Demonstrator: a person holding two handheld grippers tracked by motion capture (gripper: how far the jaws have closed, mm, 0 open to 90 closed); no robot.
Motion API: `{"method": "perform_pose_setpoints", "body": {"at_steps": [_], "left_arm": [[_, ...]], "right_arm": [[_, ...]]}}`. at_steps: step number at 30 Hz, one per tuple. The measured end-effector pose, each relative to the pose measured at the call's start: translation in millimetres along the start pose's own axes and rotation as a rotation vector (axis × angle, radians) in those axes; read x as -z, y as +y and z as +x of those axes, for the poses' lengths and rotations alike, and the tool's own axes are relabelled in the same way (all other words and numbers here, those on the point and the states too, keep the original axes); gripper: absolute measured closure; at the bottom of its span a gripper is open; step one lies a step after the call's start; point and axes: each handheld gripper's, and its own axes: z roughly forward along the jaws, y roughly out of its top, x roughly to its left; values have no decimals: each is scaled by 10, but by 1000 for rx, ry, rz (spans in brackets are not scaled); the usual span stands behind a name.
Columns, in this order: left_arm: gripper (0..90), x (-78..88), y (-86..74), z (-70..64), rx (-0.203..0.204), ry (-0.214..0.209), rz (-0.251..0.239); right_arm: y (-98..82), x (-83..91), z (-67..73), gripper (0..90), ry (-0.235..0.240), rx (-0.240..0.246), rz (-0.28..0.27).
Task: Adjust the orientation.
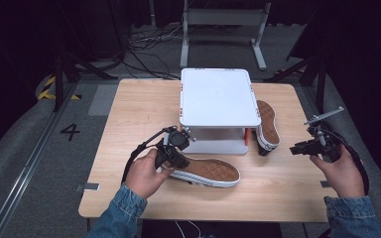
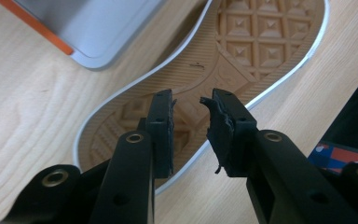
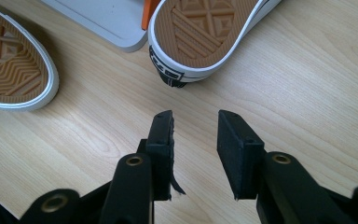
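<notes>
High view: left tongs [image 1: 174, 154] at lower centre, over the heel of the sole-up sneaker [image 1: 206, 171], whose long axis runs rightward across the tabletop [image 1: 129, 109]. Left gripper view: jaws part-open, gripping nothing, sole [image 2: 223, 60] beneath. Right gripper view: right tongs [image 3: 195, 122] part-open, empty, second sneaker [image 3: 205, 32] ahead.

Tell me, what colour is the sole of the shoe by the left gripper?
Tan sole with white edging, clearest in the left gripper view.

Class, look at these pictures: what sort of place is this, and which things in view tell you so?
Probably a lab or studio set up for recording, not a home: a lone wooden table ringed by dark curtains, loose cables and metal stands on the floor, and hazard tape with a floor number.
</notes>
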Motion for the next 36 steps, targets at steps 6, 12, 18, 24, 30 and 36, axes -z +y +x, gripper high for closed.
{"method": "perform_pose_setpoints", "body": {"at_steps": [6, 12, 18, 24, 30, 36], "left_arm": [[701, -51, 28, -50, -19, -12, 9], [711, -153, 41, -54, -20, -26, 31], [761, -168, 8, -86, -17, -54, 57], [757, -207, -62, -210, -42, -55, 102], [738, -290, -177, -332, -63, -96, 168], [625, -279, -247, -434, -84, -149, 230]], "right_arm": [[2, -13, -3, 663, 2, -2, 5], [11, -48, 11, 661, 10, 3, 12], [12, -59, 7, 656, 14, 2, 14], [22, -54, 14, 649, 17, 3, 13], [49, -65, 28, 642, 19, 11, 11], [85, -97, 51, 631, 26, 18, 18]]}}
